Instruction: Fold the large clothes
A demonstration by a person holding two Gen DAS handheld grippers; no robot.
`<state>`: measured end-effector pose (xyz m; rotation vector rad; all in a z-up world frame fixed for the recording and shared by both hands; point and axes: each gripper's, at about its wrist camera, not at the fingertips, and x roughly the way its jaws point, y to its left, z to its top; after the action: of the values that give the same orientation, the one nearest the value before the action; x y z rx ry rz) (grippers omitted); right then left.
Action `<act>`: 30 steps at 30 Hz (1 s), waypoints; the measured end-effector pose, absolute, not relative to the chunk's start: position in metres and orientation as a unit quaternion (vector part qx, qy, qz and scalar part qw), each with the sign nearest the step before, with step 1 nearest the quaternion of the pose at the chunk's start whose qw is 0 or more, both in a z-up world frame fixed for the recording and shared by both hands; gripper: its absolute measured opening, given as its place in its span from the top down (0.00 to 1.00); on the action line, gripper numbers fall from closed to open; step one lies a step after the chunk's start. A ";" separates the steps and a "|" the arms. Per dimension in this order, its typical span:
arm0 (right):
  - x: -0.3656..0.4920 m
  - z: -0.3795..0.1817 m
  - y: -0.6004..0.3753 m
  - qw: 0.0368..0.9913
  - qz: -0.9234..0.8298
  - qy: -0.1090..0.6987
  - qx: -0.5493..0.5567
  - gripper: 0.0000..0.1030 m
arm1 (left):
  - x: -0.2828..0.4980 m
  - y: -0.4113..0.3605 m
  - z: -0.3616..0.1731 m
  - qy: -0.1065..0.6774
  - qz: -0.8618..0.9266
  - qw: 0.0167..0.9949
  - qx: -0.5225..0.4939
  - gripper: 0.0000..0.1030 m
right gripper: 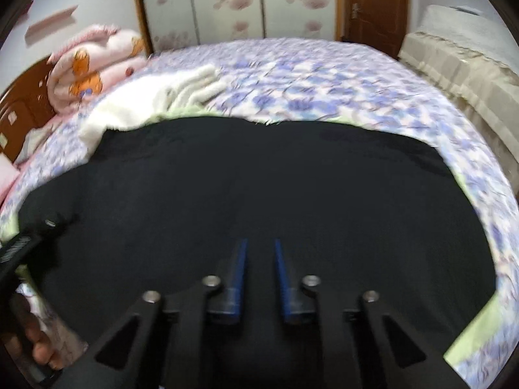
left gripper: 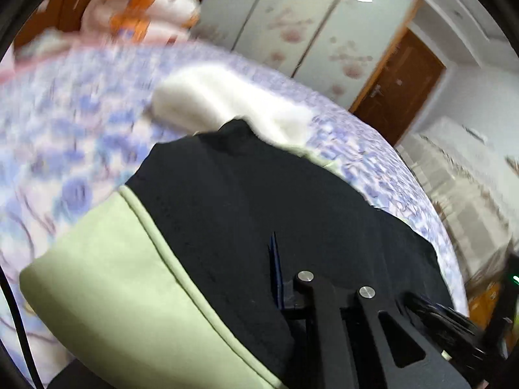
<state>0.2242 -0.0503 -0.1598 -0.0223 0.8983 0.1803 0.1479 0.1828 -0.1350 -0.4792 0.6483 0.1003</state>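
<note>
A large black garment (right gripper: 259, 175) with a pale green lining lies spread on the bed. In the left wrist view the black cloth (left gripper: 246, 201) is draped over my left gripper, with a green panel (left gripper: 107, 278) beside it. One blue finger (left gripper: 275, 269) shows against the cloth; the other is hidden, so the grip is unclear. My right gripper (right gripper: 259, 249) hovers over the near part of the black garment, blue fingers apart and empty. The left gripper's body (right gripper: 22, 246) shows at the left edge of the right wrist view.
The bed has a purple floral sheet (right gripper: 324, 77). A white fluffy garment (right gripper: 175, 94) and a rolled pink blanket (right gripper: 94, 61) lie at its far left. A wardrobe (right gripper: 227, 0), brown door (right gripper: 373, 3) and covered furniture (right gripper: 460, 55) stand beyond.
</note>
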 end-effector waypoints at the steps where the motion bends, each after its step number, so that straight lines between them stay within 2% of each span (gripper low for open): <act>1: 0.231 -0.171 -0.045 0.886 0.101 0.451 -0.015 0.86 | 0.147 0.175 -0.125 0.307 0.045 0.927 -0.213 0.91; 3: 0.239 -0.190 -0.034 0.871 0.114 0.476 -0.046 0.86 | 0.145 0.166 -0.111 0.299 0.039 0.934 -0.193 0.91; 7: 0.234 -0.196 -0.033 0.875 0.123 0.462 -0.069 0.85 | 0.152 0.130 -0.081 0.276 0.018 0.951 -0.138 0.92; 14: 0.233 -0.188 -0.062 0.854 0.162 0.495 0.008 0.86 | 0.159 0.073 -0.039 0.261 -0.004 0.963 -0.060 0.92; 17: 0.227 -0.177 -0.101 0.829 0.166 0.529 0.070 0.89 | 0.169 0.040 -0.023 0.263 -0.022 0.964 -0.018 0.91; 20: 0.210 -0.158 -0.155 0.842 0.121 0.519 0.081 0.89 | 0.177 -0.005 -0.012 0.260 -0.053 0.964 0.023 0.92; 27: 0.161 -0.127 -0.299 0.870 -0.023 0.467 0.155 0.89 | 0.176 -0.150 -0.039 0.264 -0.146 0.944 0.135 0.91; 30: 0.141 -0.139 -0.343 0.859 -0.071 0.469 0.194 0.88 | 0.168 -0.221 -0.090 0.287 -0.191 0.914 0.216 0.91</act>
<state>0.1409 -0.3433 -0.1385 0.4068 0.9856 -0.1500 0.1677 -0.2213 -0.0900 0.4444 0.5910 -0.3939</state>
